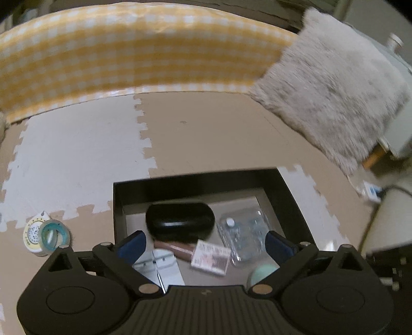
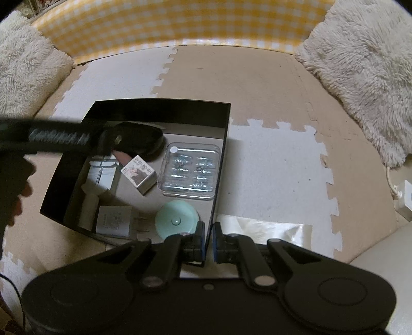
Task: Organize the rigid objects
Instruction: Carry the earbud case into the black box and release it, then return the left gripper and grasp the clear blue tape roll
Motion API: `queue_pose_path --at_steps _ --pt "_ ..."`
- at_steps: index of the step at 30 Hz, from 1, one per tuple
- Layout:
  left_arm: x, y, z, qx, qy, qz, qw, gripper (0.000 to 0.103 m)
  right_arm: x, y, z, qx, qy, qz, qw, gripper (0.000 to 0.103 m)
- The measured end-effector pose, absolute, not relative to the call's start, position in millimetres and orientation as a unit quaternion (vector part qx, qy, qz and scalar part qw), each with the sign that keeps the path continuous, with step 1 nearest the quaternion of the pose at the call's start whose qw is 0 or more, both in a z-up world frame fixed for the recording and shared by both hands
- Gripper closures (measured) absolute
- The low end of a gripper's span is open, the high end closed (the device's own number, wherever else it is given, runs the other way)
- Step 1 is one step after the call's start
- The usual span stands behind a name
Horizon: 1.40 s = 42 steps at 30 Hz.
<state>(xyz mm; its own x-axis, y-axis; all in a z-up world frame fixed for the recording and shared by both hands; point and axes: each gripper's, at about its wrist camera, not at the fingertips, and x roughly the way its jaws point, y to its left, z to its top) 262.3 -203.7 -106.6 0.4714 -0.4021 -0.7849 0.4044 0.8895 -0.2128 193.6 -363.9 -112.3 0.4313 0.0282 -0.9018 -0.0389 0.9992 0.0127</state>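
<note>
A black open box stands on the foam floor mat. It holds a black oval case, a clear plastic case of small parts, a small printed box, a mint round dish, a grey charger and a white item. My left gripper is open and empty above the box. My right gripper is shut on the box's right wall. A tape roll on a round tape measure lies left of the box.
A yellow checked cushion edge runs along the back. Fluffy rugs lie at the right and far left. A white plug and cable lie at the right. A shiny sheet lies under the box corner.
</note>
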Motion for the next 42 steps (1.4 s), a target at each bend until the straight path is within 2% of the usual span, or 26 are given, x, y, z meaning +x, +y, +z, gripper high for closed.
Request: queue_pose_path --at_steps 4,27,42 --pt "253 -197 -106 0.016 0.454 -0.250 0.855 0.000 193 -365 -112 -0.001 0.533 0.019 0.846 0.097" --pt "197 -158 -70 0.020 0.427 -0.284 0.858 0.000 191 -366 -113 0.007 0.532 0.010 0.847 0.097" --pt "205 -101 -63 0.000 0.402 -0.255 0.879 0.000 190 -366 -118 0.004 0.538 0.013 0.843 0.096"
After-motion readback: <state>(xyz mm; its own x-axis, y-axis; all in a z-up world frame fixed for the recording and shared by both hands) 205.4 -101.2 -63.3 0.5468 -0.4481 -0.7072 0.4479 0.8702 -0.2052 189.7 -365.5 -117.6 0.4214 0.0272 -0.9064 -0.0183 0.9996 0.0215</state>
